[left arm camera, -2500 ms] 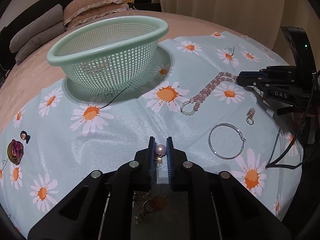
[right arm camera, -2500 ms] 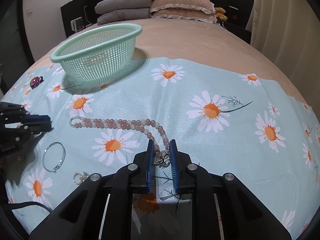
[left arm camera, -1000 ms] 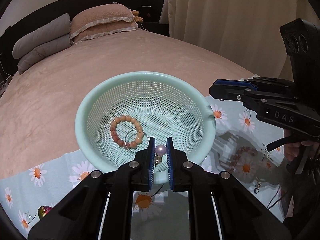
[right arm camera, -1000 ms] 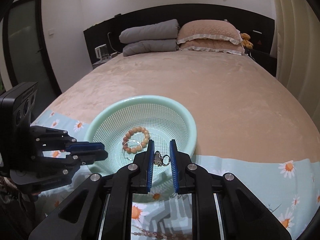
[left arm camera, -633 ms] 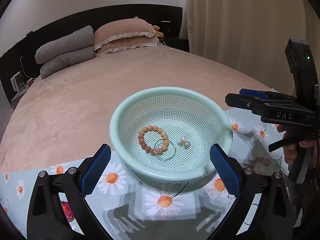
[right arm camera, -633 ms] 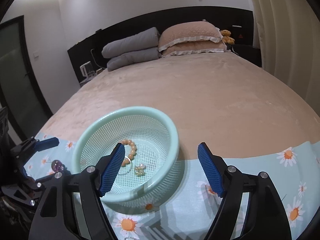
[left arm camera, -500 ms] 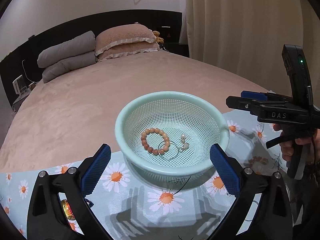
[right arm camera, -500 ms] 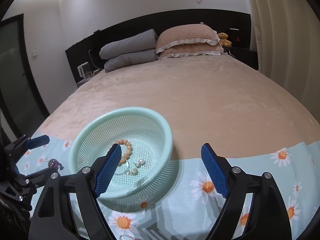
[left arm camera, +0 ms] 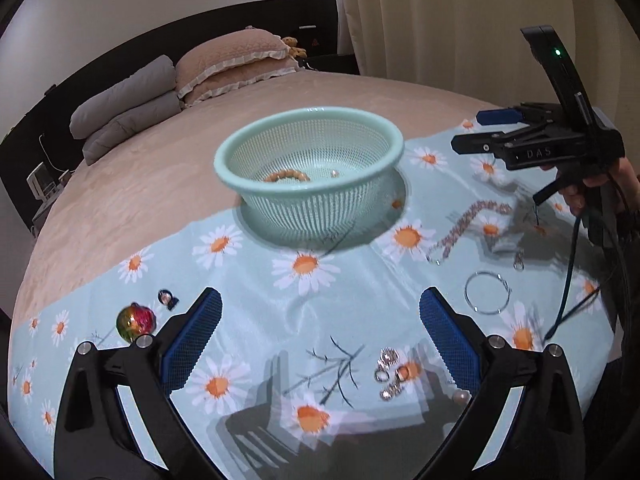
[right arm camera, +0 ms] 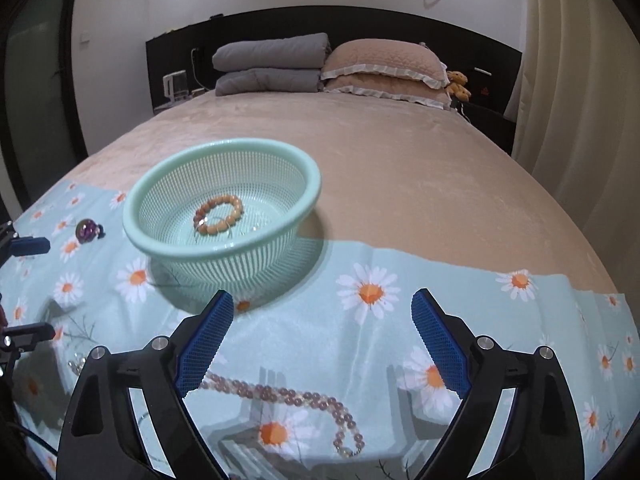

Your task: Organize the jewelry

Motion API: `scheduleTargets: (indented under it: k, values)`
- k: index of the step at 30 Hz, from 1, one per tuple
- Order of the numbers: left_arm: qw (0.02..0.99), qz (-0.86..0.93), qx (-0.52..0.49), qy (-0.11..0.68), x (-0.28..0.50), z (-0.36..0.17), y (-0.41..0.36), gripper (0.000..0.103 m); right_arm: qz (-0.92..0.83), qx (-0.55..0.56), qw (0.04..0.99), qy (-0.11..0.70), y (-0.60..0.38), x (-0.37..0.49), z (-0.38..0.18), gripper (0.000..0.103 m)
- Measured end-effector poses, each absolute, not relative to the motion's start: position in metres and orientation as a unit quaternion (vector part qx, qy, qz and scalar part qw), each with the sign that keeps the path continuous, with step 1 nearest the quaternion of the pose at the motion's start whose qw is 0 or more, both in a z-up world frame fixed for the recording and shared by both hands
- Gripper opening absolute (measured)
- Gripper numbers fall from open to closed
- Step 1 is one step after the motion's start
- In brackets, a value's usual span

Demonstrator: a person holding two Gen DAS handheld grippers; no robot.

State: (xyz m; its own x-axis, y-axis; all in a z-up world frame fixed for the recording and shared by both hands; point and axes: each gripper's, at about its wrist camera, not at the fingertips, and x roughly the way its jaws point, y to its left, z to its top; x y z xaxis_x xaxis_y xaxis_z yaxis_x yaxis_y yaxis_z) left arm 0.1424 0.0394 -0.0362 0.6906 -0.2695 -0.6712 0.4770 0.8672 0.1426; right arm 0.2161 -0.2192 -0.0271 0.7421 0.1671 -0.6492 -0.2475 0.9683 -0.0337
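A mint green mesh basket (left arm camera: 308,150) (right arm camera: 224,200) stands on a daisy-print cloth (left arm camera: 280,300) on the bed. It holds an orange bead bracelet (right arm camera: 218,214) and small pieces. My left gripper (left arm camera: 320,328) is open and empty above the cloth's near part. My right gripper (right arm camera: 322,328) is open and empty, in front of the basket; it also shows in the left wrist view (left arm camera: 492,130). On the cloth lie a pink bead necklace (left arm camera: 464,228) (right arm camera: 288,396), a silver hoop (left arm camera: 488,298), small silver earrings (left arm camera: 392,372), a pearl (left arm camera: 462,397) and an iridescent ball (left arm camera: 135,319).
Beyond the cloth lies the beige bedspread (right arm camera: 400,168), with grey and beige pillows (right arm camera: 328,68) at the black headboard. A curtain (left arm camera: 460,20) hangs on the right. A small dark charm (left arm camera: 167,299) lies near the iridescent ball. The right gripper's cable (left arm camera: 572,264) trails over the cloth.
Both grippers opened over the basket and dropped the pearl earring and the silver piece into it. Both have since drawn back and down toward the cloth, still open.
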Motion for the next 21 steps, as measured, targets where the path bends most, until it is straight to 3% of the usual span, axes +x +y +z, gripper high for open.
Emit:
scheduleTargets:
  k: [9, 12, 14, 18, 21]
  values:
    - [0.883, -0.218, 0.181, 0.374, 0.12, -0.071, 0.03, 0.093, 0.081, -0.084, 0.916, 0.384, -0.229, 0.213, -0.065, 0.086]
    - [0.875, -0.222, 0.185, 0.388, 0.122, -0.081, 0.023, 0.077, 0.083, -0.072, 0.909, 0.402, -0.231, 0.215, -0.082, 0.086]
    - [0.878, -0.217, 0.173, 0.391, 0.124, -0.084, 0.023, 0.058, 0.082, -0.066, 0.9, 0.424, -0.233, 0.219, -0.096, 0.086]
    - [0.874, -0.229, 0.156, 0.398, 0.122, -0.087, 0.023, 0.044, 0.093, -0.042, 0.899, 0.427, -0.234, 0.217, -0.104, 0.089]
    - [0.873, -0.229, 0.156, 0.401, 0.118, -0.087, 0.022, 0.037, 0.105, -0.048, 0.897, 0.428, -0.231, 0.212, -0.105, 0.078]
